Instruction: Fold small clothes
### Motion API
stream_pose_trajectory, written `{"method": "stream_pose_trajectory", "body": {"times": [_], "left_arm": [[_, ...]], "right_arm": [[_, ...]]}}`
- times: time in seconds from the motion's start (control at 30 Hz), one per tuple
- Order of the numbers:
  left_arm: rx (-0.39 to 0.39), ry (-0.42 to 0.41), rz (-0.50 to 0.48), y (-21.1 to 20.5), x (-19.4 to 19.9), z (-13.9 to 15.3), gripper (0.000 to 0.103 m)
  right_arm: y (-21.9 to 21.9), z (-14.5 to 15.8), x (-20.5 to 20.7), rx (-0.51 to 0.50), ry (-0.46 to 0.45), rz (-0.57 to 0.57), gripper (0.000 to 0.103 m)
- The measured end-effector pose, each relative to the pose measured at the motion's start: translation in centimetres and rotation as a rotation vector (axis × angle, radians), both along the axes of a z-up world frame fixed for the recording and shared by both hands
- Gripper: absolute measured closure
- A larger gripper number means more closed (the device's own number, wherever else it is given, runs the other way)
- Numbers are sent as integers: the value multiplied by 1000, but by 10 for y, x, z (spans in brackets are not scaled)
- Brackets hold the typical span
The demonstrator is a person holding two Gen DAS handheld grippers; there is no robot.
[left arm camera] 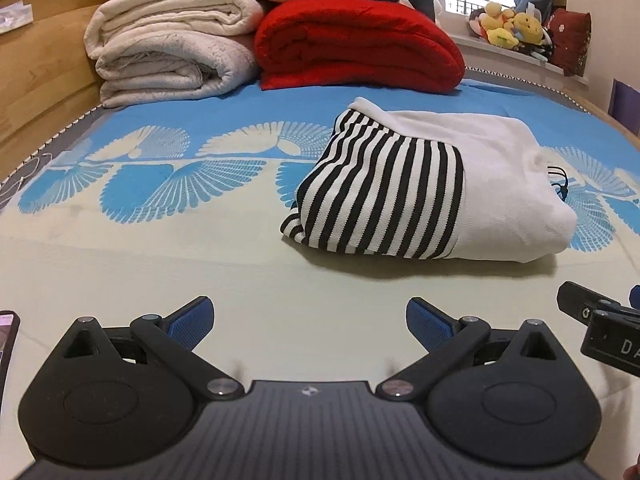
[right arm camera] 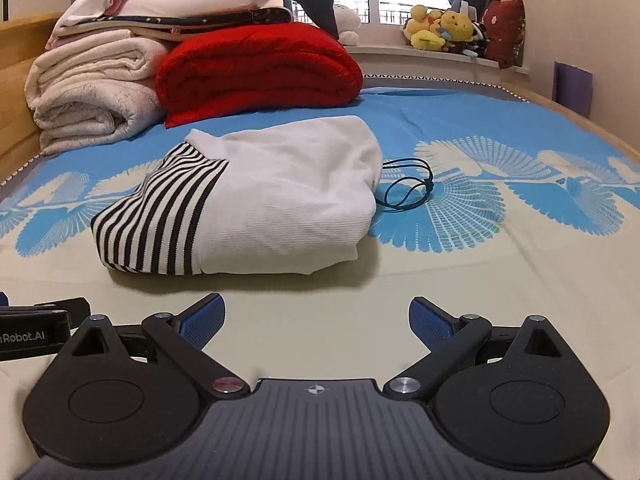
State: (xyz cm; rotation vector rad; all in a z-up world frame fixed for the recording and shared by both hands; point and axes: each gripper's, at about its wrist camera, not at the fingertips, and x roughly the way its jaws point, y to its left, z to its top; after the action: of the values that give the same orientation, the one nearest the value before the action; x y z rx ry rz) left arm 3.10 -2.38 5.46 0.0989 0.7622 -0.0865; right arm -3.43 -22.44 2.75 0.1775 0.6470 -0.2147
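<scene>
A folded white garment with a black-and-white striped part (left arm camera: 432, 196) lies on the bed sheet (left arm camera: 160, 264), ahead and right of my left gripper (left arm camera: 310, 326). In the right wrist view the garment (right arm camera: 256, 204) lies ahead and left of my right gripper (right arm camera: 316, 324). Both grippers are open and empty, low over the sheet, a short way in front of the garment. The right gripper's body shows at the right edge of the left wrist view (left arm camera: 600, 328). The left gripper's body shows at the left edge of the right wrist view (right arm camera: 36, 332).
Folded cream blankets (left arm camera: 168, 52) and a red blanket (left arm camera: 356, 48) are stacked at the head of the bed. A black cord loop (right arm camera: 408, 190) lies right of the garment. A wooden bed frame (left arm camera: 36, 80) runs along the left. Plush toys (right arm camera: 444, 28) sit on the windowsill. A phone edge (left arm camera: 6, 344) is at far left.
</scene>
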Motion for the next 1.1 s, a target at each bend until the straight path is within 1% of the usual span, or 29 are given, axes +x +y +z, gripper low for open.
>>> {"method": "stream_pose_trajectory", "body": {"times": [0.23, 1.1], "left_arm": [[14, -15, -15, -3, -4, 2, 1], [32, -13, -14, -7, -4, -1, 1]], "right_arm": [[3, 0, -1, -6, -7, 11, 5], [5, -2, 0, -14, -3, 13, 5]]}}
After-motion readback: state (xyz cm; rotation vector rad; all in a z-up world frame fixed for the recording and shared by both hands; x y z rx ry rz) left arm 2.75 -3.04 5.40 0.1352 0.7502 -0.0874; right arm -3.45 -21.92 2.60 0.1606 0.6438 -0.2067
